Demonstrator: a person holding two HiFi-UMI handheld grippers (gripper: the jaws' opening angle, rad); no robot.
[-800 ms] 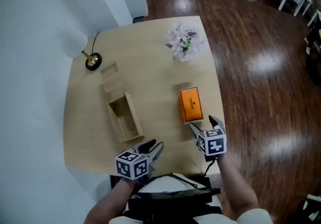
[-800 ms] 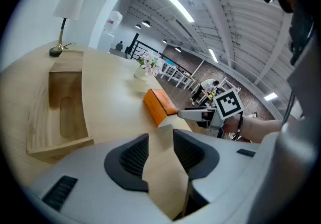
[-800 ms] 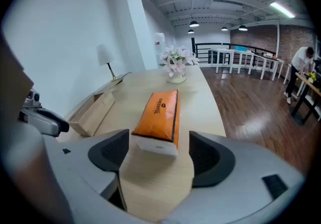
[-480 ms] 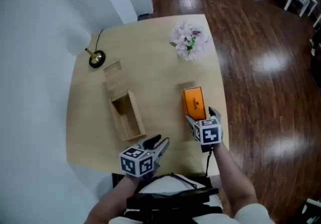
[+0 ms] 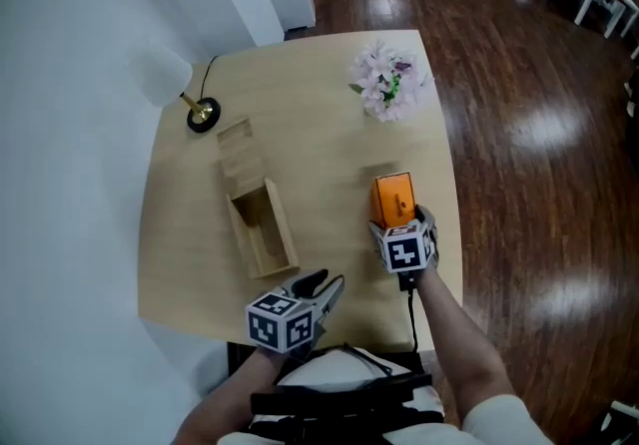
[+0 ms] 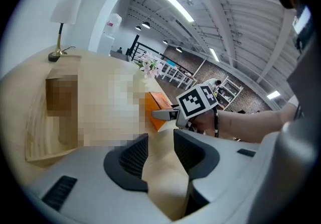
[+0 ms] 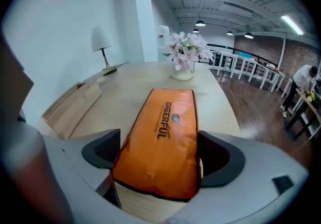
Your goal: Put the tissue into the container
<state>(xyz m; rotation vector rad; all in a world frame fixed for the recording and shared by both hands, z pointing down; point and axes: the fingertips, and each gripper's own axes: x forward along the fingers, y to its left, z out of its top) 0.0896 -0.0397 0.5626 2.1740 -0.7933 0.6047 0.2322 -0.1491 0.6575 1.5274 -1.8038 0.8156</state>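
The tissue is an orange pack [image 5: 392,197] lying flat near the table's right edge; in the right gripper view its near end [image 7: 163,137] fills the space between the jaws. My right gripper [image 5: 401,223] straddles that near end, open, with a slit of room still showing at the left pad [image 7: 103,151]. The container is an open wooden box [image 5: 262,228] to the left of the pack, its lid [image 5: 240,148] lying just beyond it. My left gripper [image 5: 326,285] hovers at the table's near edge, open, with nothing between its fingers [image 6: 131,155].
A vase of pale pink flowers [image 5: 388,82] stands at the far right of the round wooden table [image 5: 319,134]. A lamp with a brass base [image 5: 203,115] sits far left against the white wall. Dark wood floor lies to the right, close beside the pack.
My right gripper has slid forward so its jaws now flank the pack's near end. The left gripper has barely moved.
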